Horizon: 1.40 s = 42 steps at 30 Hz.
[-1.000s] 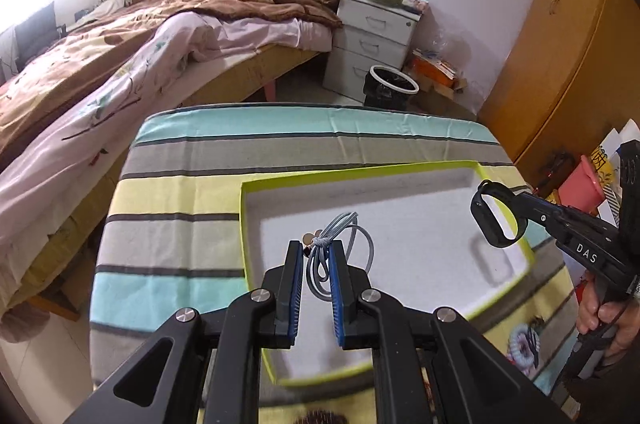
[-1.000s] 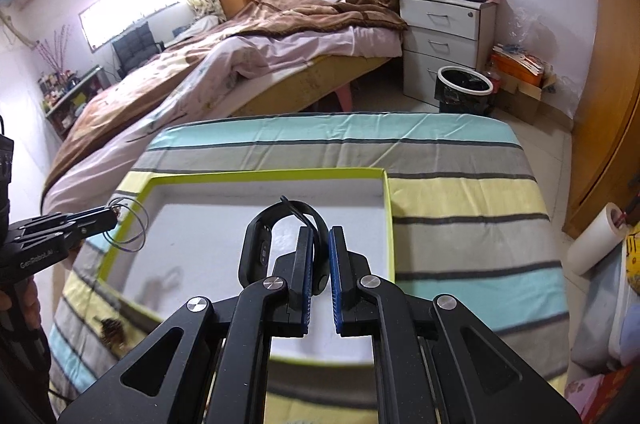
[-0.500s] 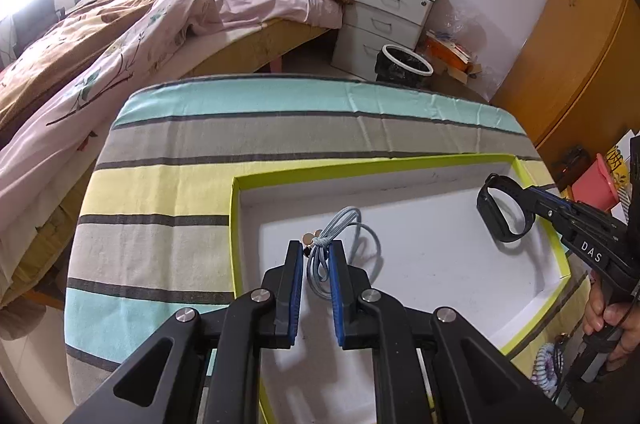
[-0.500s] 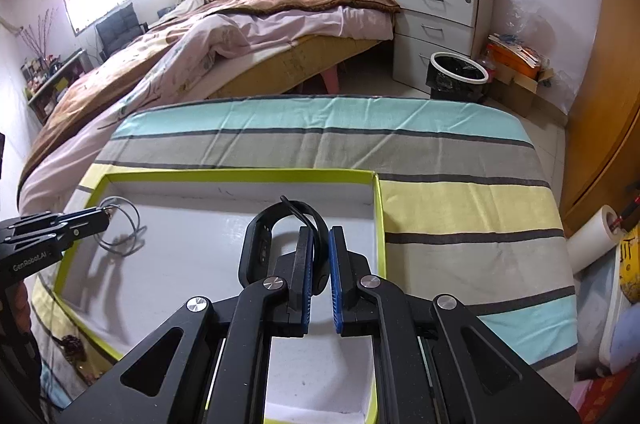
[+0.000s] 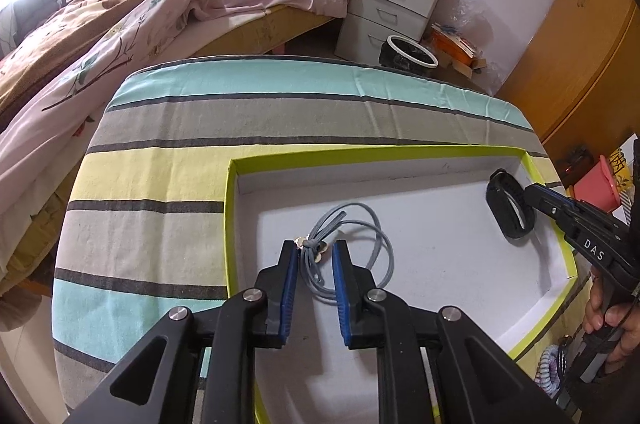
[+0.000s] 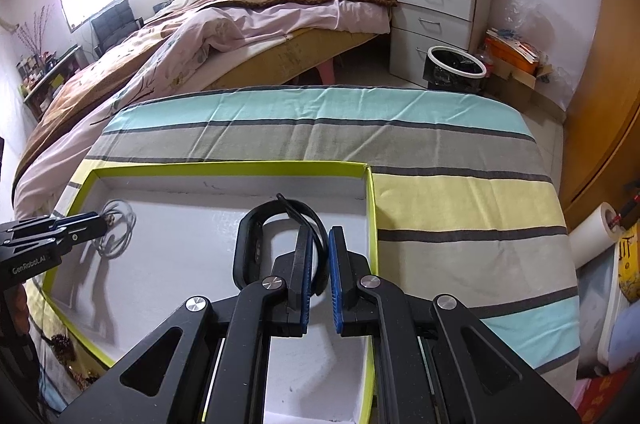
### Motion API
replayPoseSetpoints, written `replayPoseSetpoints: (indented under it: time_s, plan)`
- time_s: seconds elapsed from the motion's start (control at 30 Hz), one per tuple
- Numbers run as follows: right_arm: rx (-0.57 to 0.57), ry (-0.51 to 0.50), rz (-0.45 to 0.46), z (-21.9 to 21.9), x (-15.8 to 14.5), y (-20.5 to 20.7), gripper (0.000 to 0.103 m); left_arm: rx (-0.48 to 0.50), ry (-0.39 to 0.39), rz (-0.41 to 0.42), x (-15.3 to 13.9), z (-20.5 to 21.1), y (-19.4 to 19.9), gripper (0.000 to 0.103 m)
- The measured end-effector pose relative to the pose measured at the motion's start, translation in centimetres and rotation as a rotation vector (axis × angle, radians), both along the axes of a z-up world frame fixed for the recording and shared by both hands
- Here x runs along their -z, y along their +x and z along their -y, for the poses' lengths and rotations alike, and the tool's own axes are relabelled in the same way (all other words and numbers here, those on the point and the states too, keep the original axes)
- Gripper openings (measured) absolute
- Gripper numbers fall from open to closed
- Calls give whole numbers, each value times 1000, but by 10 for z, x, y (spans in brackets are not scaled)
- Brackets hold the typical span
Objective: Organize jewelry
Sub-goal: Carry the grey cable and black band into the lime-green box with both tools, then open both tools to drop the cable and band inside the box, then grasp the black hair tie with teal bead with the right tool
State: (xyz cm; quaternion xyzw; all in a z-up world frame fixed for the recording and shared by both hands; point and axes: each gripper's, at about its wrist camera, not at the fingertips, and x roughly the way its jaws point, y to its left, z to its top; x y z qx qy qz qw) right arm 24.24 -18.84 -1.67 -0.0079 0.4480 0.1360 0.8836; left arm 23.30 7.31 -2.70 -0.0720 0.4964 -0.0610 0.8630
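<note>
Step in hand, judged from the layout: release both pieces of jewelry into the shallow white box (image 5: 556,248) with the lime-green rim, which sits on the striped worktop (image 5: 280,116).

Left gripper (image 5: 316,256): its jaws are opening. The grey cord necklace (image 5: 372,244) lies between the blue pads, and a gap shows on each side of the cord, so the pads no longer press on it. Its loop rests on the box floor near the left wall.

Right gripper (image 6: 320,264): jaws drawn together and clamped on the strap of the black wristband (image 6: 256,244), which hangs over the right half of the box, close to the right wall.

Procedure:
1. Finish spreading the left jaws fully before lifting, so that the small metal charms (image 5: 318,247) at the knot do not snag on a pad.
2. Withdraw the left gripper straight back along its own axis.
3. Lower the wristband until it touches the floor, then release.
4. Keep the wristband well apart from the necklace to prevent tangling.
</note>
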Motion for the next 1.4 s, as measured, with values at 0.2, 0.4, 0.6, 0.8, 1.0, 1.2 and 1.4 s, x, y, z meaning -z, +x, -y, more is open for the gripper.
replayPoseSetpoints:
  time_s: [0.2,0.4,0.6,0.8,1.0,1.2,1.4]
  plan:
    - [-11,13,16,-2,-5,-2,14,9,1,10,-4,4,-3,38]
    - [-16,41,42,-1,-17,-15,19,-10,-11,44,-19,0,-21,42]
    - [-29,78,73,6,-32,-40,38,-7,-36,108,-43,-3,-56,48]
    - [-28,114,90,23,-40,-77,38,-29,-68,157,-61,-7,-98,53]
    - [-18,96,93,43,-37,-114,38,-49,-108,186,-63,-16,-137,53]
    - [21,118,63,64,-23,-139,38,-57,-123,167,-53,-19,-168,53]
    - [11,113,20,65,-5,-150,38,-92,-156,148,-37,-25,-186,64]
